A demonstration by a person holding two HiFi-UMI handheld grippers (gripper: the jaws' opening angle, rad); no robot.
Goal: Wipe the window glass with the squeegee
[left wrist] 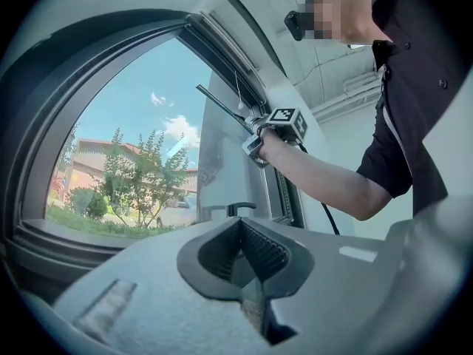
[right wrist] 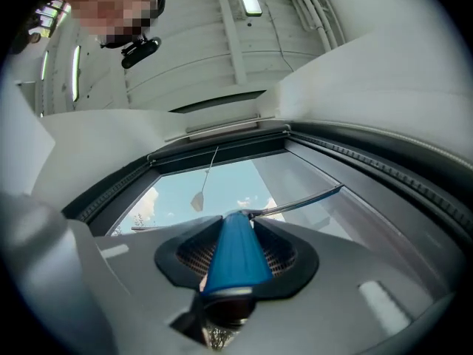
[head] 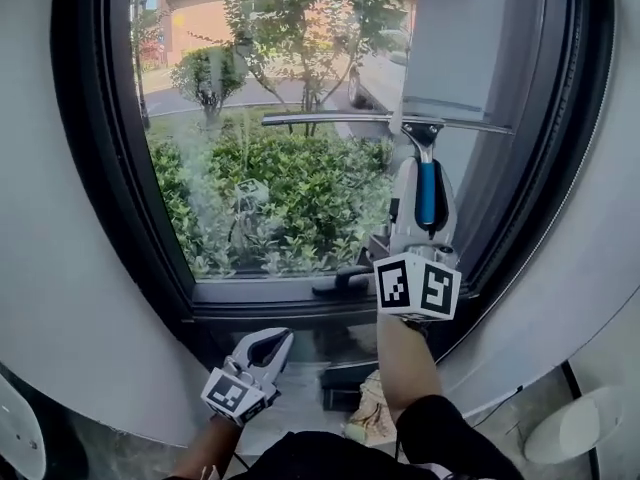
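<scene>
The squeegee has a blue handle (head: 427, 192) and a long thin blade (head: 385, 120) lying level against the window glass (head: 270, 183), across its upper right part. My right gripper (head: 423, 218) is shut on the blue handle (right wrist: 236, 254), and the blade (right wrist: 299, 204) shows beyond its jaws. My left gripper (head: 266, 348) hangs low below the sill, shut with nothing in it; its jaws (left wrist: 247, 256) meet in a closed V. From the left gripper view, the right gripper's marker cube (left wrist: 285, 117) and the blade (left wrist: 222, 109) are up by the glass.
A dark window frame (head: 120, 168) surrounds the glass, with a black window handle (head: 340, 281) on the lower sill. Grey wall (head: 70, 298) curves on both sides. A white round object (head: 572, 424) and a bundle (head: 375, 408) lie on the floor below.
</scene>
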